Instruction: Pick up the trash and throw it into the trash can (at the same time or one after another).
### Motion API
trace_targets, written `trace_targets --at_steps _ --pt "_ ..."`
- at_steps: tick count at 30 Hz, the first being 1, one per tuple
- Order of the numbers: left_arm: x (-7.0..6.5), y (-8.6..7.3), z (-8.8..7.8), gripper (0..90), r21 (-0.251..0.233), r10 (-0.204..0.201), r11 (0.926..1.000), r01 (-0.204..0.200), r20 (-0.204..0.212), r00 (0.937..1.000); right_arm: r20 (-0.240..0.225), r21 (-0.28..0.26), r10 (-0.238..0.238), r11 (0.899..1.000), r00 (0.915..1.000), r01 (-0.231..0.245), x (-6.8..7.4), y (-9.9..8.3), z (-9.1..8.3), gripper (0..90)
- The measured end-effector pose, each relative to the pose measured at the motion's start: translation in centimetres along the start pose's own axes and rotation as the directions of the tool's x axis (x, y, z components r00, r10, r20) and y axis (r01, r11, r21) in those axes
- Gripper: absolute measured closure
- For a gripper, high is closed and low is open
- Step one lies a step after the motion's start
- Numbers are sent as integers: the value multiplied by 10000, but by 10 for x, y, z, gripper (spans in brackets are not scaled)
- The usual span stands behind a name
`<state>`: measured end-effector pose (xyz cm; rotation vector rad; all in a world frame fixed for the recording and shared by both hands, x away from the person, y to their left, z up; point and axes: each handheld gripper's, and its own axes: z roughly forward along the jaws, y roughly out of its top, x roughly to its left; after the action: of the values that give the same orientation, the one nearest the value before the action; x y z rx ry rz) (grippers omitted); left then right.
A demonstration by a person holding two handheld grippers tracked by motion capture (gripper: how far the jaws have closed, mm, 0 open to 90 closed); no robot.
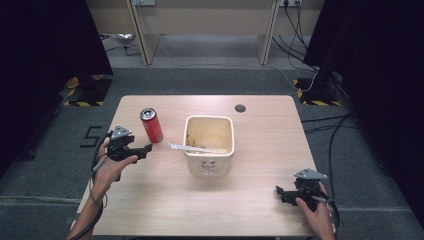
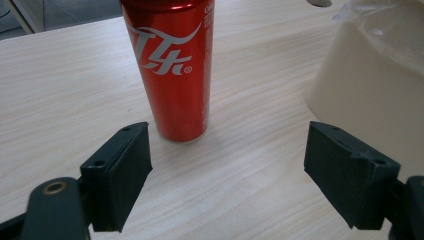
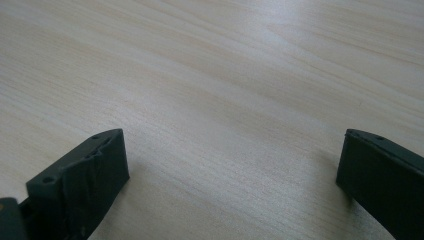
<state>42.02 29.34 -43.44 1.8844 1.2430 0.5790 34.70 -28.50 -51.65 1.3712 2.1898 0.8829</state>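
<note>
A red soda can (image 1: 151, 125) stands upright on the wooden table (image 1: 150, 200), left of a cream square bin (image 1: 209, 145). My left gripper (image 1: 148, 148) is open, just short of the can. In the left gripper view the can (image 2: 172, 65) rises a little beyond the wide-apart jaws of that gripper (image 2: 227, 165), nearer the left one, with the bin (image 2: 370, 85) at the right. My right gripper (image 1: 279, 192) rests low near the table's front right and is open; in the right gripper view nothing but bare wood lies between the fingers of this gripper (image 3: 232, 185).
A flat pale strip (image 1: 187, 148) lies across the bin's left rim and some scraps sit inside the bin. A dark round hole (image 1: 240, 108) marks the table's far edge. Cables run over the floor at the right.
</note>
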Motion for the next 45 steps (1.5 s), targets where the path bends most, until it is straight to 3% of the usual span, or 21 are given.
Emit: trace_targets --at_steps 12,45 --pt "8 6 16 184 37 -181 9998 182 -265 9995 -1 -3 -3 10000 10000 3 0 0 0 2" --pt "21 23 60 184 117 -660 9977 666 -484 9966 -58 7 -44 10000 10000 44 0 0 0 2"
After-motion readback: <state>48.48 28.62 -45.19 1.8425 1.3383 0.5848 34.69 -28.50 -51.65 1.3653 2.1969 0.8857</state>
